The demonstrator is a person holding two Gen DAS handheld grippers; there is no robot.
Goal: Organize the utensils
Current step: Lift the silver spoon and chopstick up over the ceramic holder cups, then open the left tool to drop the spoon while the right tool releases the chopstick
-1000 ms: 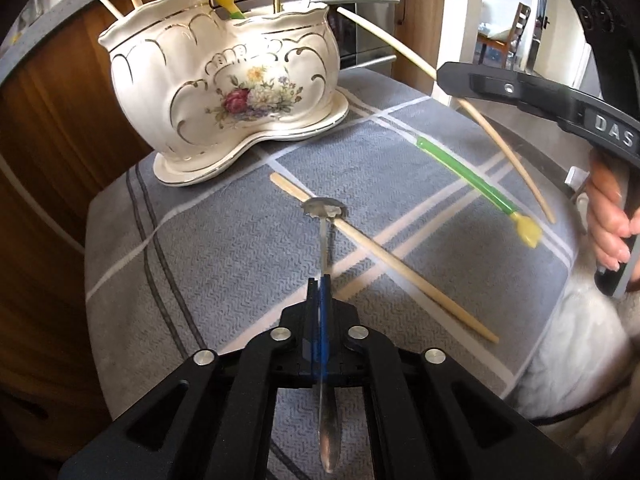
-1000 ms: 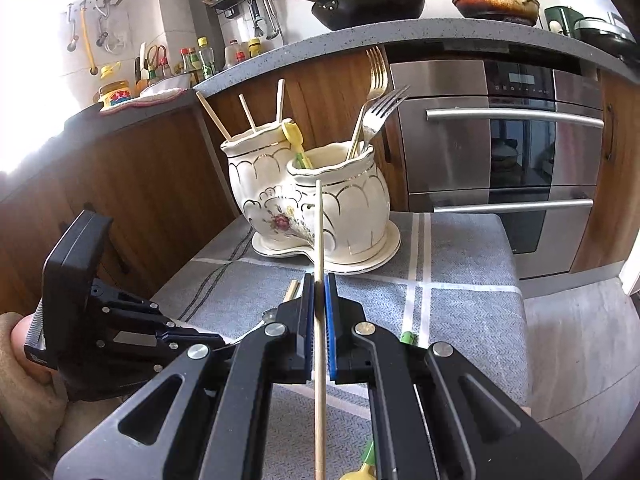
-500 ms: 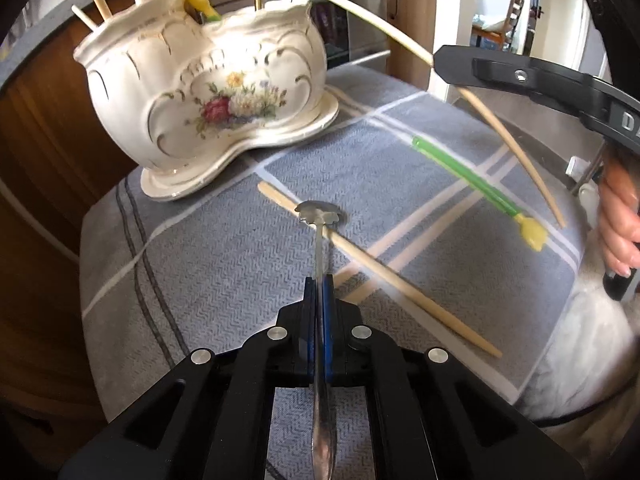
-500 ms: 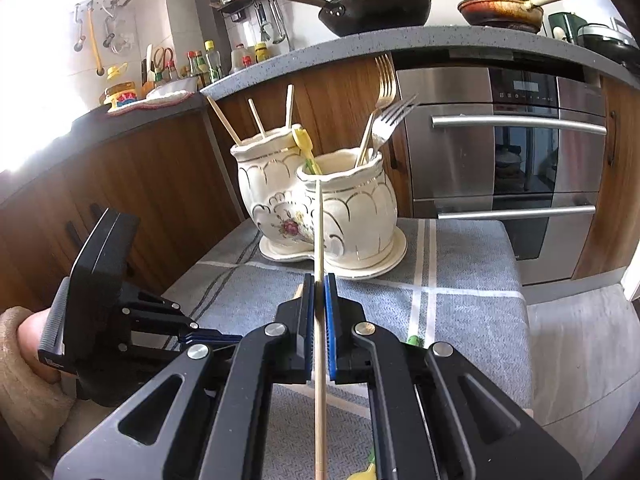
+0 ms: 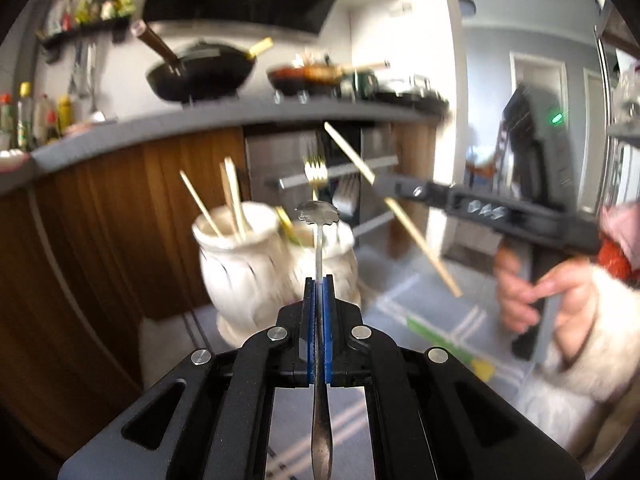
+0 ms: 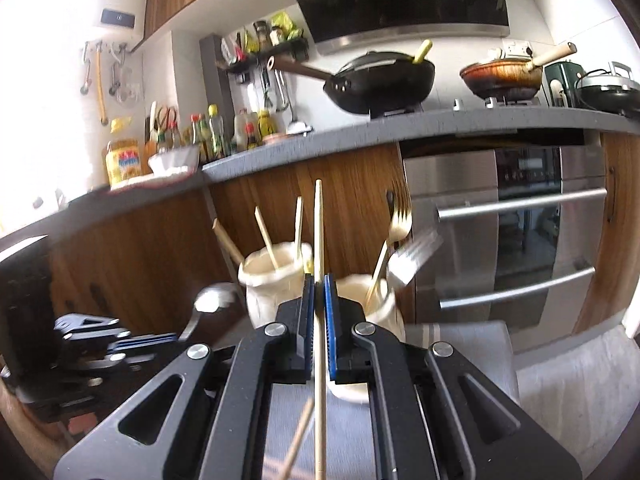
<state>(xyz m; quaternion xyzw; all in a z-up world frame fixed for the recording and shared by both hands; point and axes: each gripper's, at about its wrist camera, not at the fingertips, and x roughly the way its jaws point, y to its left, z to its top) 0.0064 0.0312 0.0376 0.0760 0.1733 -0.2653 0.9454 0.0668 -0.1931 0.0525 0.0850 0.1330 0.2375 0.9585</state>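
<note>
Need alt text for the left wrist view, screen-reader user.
The left gripper is shut on a metal spoon, handle pinched, bowl pointing toward a white ceramic utensil holder with chopsticks and forks in it. At right, a hand holds the right gripper, clamped on a wooden chopstick. The picture is motion-blurred.

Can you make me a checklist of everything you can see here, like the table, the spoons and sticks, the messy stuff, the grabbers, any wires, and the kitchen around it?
Surface: grey checked cloth covers the table.
Job's things: white double holder with chopsticks in one pot, forks in the other; silver spoon and wooden chopstick held in the air; green and yellow utensil and another chopstick lie on the cloth.
Clutter: nothing seen on the cloth besides utensils.
Grippers: left gripper jaws shut on the spoon; right gripper jaws shut on the chopstick.
Cables: nothing seen.
Surroundings: wok and pan on the counter, bottles, steel oven, wooden cabinets.
</note>
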